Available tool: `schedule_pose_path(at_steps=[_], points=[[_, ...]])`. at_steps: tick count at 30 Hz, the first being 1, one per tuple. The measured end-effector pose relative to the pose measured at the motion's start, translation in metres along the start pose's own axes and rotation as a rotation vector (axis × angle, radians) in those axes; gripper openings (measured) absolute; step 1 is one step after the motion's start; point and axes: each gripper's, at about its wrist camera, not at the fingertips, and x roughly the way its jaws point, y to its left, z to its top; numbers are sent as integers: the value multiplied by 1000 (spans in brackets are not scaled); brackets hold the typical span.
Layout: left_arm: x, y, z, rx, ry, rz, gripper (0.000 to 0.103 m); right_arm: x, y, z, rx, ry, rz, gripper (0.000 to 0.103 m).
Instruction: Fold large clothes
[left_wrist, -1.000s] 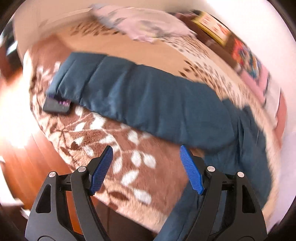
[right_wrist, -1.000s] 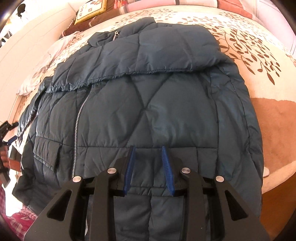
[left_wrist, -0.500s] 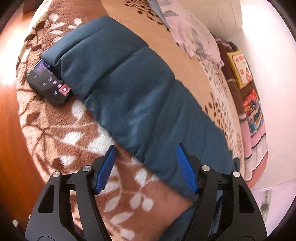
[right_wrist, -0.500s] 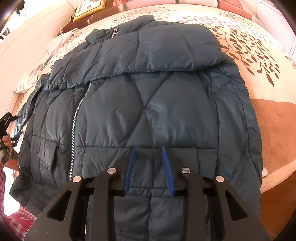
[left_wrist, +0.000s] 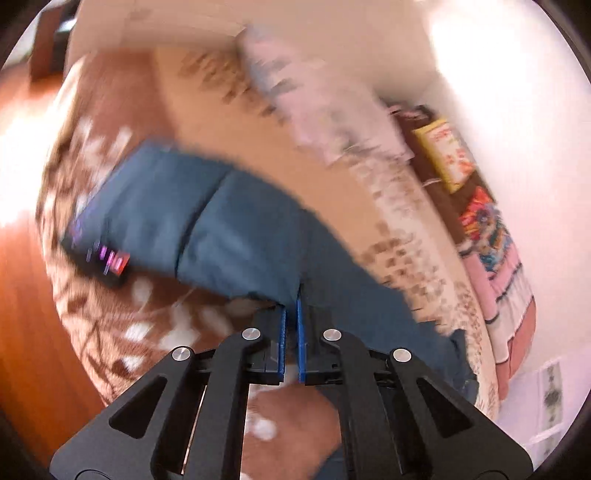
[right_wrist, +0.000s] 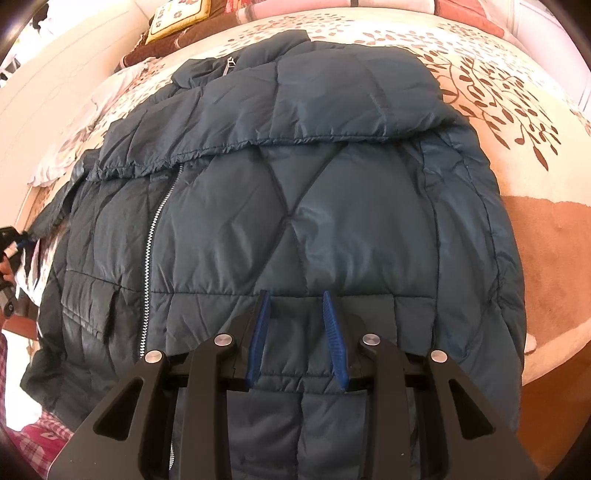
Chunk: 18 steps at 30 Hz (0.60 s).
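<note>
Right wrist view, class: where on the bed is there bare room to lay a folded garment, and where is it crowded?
Bare blanket lies right of the jacket, running to the bed's edge, and a leaf-patterned strip sits beyond its hood. The middle is covered by the jacket. The far left corner is crowded with cushions and a floral cloth.

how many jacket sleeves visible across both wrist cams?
2. One sleeve stretches out over the brown leaf-print blanket, its edge pinched by the left gripper. The other sleeve lies folded across the jacket's chest, beyond the open right gripper.
</note>
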Motion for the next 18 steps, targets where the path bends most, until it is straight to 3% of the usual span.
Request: schedule_pose_path(at_steps=[5,9,14,18], points=[[-48,-82,11,238,-113,-115,3,-6,-6,-3,21,-17,32,33],[-83,-148,-9,422,-137,-247,3,-13,-10,-5,32,-38,57,33],[-101,-218,-56,594,-67,-391,3,-22,-14,-8,37,-68,81,33],[-92,-258,-105,705,33,-442,3,-29,-21,-12,54,-87,96,33]])
